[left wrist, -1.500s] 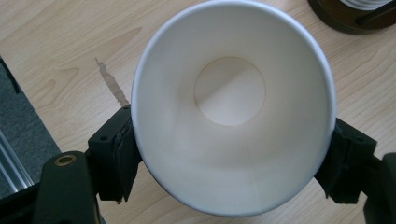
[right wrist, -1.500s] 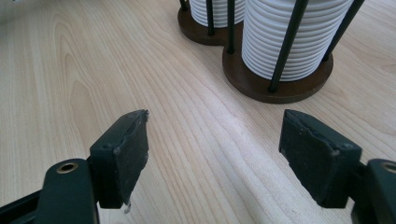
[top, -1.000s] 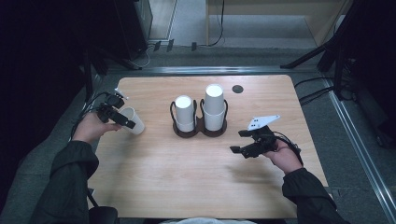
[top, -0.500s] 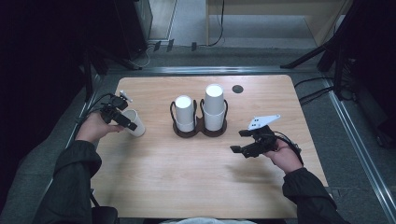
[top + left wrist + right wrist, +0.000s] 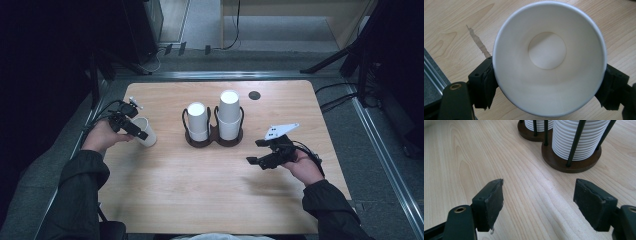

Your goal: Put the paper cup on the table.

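Observation:
A white paper cup sits between the jaws of my left gripper at the table's left edge. The left gripper view looks straight into that cup, and both black pads press its sides. At the centre stands a dark double cup holder with two stacks of upturned white cups. My right gripper hovers open above the wood, to the right and in front of the holder. In its own view the holder base and ribbed cup stack lie just ahead of the right gripper.
The wooden table has broad bare wood in front of the holder. A small dark round spot lies near the far edge. Metal rails and dark floor border the table on the left and right.
My left gripper and its cup have shifted slightly toward the near side. The right gripper has stayed about where it was.

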